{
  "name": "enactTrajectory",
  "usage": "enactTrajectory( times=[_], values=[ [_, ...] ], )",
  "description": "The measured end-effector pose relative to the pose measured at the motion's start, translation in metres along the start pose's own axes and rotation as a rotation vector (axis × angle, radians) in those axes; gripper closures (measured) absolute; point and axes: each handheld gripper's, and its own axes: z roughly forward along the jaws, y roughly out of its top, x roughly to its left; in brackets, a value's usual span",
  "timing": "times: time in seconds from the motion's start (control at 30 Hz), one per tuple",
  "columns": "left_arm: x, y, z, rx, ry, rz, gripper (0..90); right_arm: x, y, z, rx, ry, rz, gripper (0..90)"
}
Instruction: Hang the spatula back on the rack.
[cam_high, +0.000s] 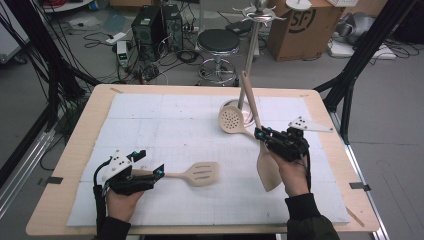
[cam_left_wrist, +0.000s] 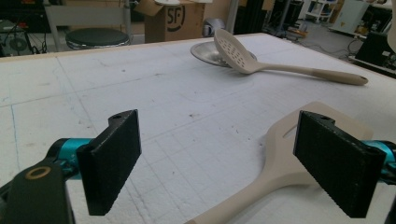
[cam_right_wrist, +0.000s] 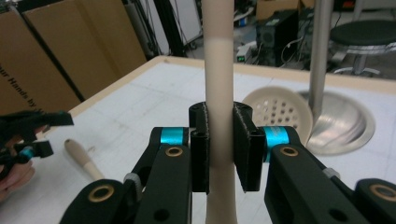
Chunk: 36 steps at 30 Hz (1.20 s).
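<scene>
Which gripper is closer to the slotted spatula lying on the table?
Left. The left gripper straddles the slotted spatula handle, jaws open. The right gripper is off to its right, holding another spatula.

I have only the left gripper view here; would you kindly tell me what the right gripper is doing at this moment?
Observer: The right gripper is shut on the handle of a solid beige spatula.
Operator: Thank you. Is that spatula lying flat on the table?
Observer: No. In the high view it stands steeply, with its blade down near the person and its handle tilted up toward the stand. It appears to be lifted off the mat.
Operator: My view cuts the stand off just above its base. What is at the top?
Observer: The pole ends in a ring of metal hooks, all bare as far as I can see.
</scene>
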Motion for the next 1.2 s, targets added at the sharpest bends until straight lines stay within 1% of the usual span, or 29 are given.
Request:
enactTrajectory(
  times=[0.03, 0.07, 0.1, 0.13, 0.2, 0.27, 0.4, 0.53, 0.57, 0.73, 0.87, 1.0, 1.07, 1.1, 1.13, 1.2],
  values=[
    [0.0, 0.0, 0.0, -0.002, 0.003, -0.004, 15.6, 0.0, 0.0, 0.0, 0.0, 0.0, 0.0, 78.8],
    [0.0, 0.0, 0.0, 0.0, 0.002, -0.003, 15.6, -0.001, 0.007, -0.001, -0.024, -0.002, -0.009, 78.8],
    [0.0, 0.0, 0.0, 0.004, 0.001, 0.001, 15.6, -0.001, 0.009, -0.001, -0.038, -0.007, -0.013, 78.8],
    [0.0, 0.0, 0.0, 0.003, 0.001, 0.002, 15.6, -0.001, 0.009, -0.001, -0.038, -0.007, -0.013, 78.8],
    [0.0, 0.0, 0.001, 0.001, -0.001, -0.005, 15.6, -0.002, 0.013, -0.001, -0.058, -0.007, -0.009, 78.8],
    [0.001, -0.001, 0.002, 0.005, -0.003, -0.008, 15.6, -0.005, 0.018, 0.0, -0.084, -0.019, -0.005, 78.8],
    [0.004, -0.001, 0.004, 0.0, -0.002, -0.015, 15.6, -0.01, 0.025, 0.001, -0.14, -0.026, 0.016, 78.8],
    [0.004, 0.0, 0.006, 0.003, -0.007, -0.017, 15.6, -0.012, 0.034, 0.0, -0.177, -0.053, 0.012, 78.8],
    [0.004, 0.0, 0.006, 0.003, -0.007, -0.017, 15.6, -0.012, 0.034, 0.0, -0.177, -0.053, 0.012, 78.8],
    [0.005, 0.0, 0.007, -0.001, -0.005, -0.022, 15.6, -0.014, 0.047, -0.003, -0.206, -0.075, 0.006, 78.8],
    [0.005, 0.0, 0.006, -0.004, -0.011, -0.026, 15.6, -0.011, 0.051, -0.005, -0.256, -0.092, -0.006, 78.8],
    [0.005, 0.0, 0.006, -0.004, -0.012, -0.026, 15.6, -0.013, 0.054, -0.001, -0.264, -0.093, -0.007, 78.8],
    [0.005, 0.0, 0.006, -0.005, -0.012, -0.028, 15.6, -0.013, 0.057, 0.001, -0.258, -0.08, 0.0, 78.8],
    [0.005, 0.0, 0.006, -0.005, -0.012, -0.028, 15.6, -0.013, 0.057, 0.001, -0.258, -0.08, 0.0, 78.8],
    [0.005, 0.0, 0.006, -0.004, -0.012, -0.027, 15.6, -0.013, 0.059, 0.002, -0.27, -0.081, -0.005, 78.8],
    [0.006, 0.0, 0.007, -0.004, -0.015, -0.026, 15.6, -0.014, 0.06, 0.002, -0.266, -0.08, -0.004, 78.8]
  ],
)
